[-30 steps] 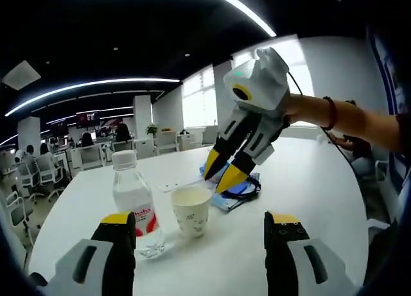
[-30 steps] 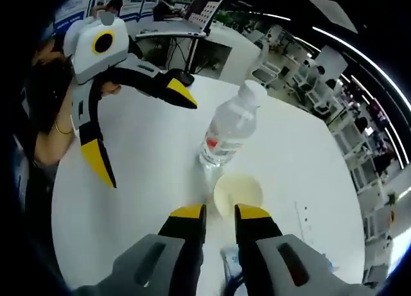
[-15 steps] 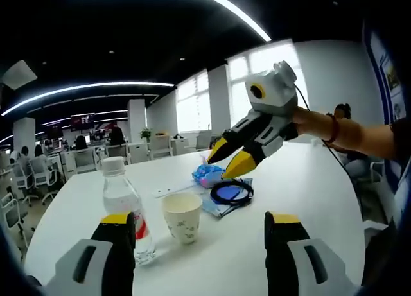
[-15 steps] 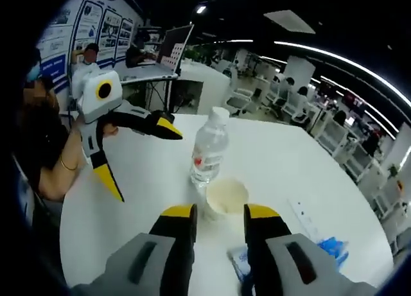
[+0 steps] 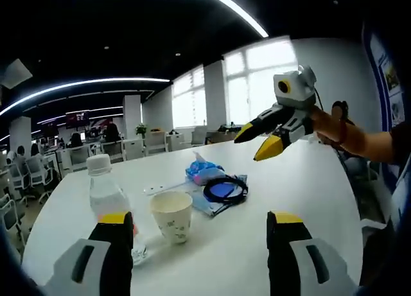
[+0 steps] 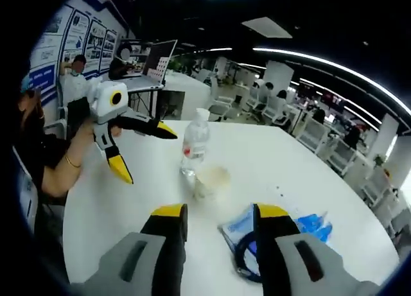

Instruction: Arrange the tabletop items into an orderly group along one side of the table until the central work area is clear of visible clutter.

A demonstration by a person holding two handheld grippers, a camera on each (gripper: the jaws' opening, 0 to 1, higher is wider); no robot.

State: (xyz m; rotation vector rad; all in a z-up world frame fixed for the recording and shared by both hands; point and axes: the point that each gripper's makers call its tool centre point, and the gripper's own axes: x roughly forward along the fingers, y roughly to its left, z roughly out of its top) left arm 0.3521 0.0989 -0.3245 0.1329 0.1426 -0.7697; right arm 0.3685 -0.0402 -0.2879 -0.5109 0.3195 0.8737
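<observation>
In the left gripper view, the left hand-held gripper [image 5: 199, 228] rises from the bottom with its yellow-tipped jaws spread wide and nothing between them, above the white table [image 5: 308, 187]. The water bottle [image 5: 109, 200] stands upright just beyond the left jaw, partly hidden by it, and the paper cup [image 5: 171, 216] stands upright just beside the bottle, between the jaws as seen from here. Beyond the cup lies a coiled black cable [image 5: 225, 190] on a flat blue packet [image 5: 212, 203], with a crumpled blue wrapper [image 5: 204, 172] just behind them (what the wrapper holds is not clear). A thin white strip [image 5: 164, 189] lies near the wrapper.

The right hand-held gripper [image 5: 262, 142] hangs in the air over the far part of the table, well apart from the items, held by a hand [image 5: 327, 124]; its jaws are parted and empty. In the right gripper view the same jaws rise with a gap between them, and the bottle and cup stand together near the table's middle.
</observation>
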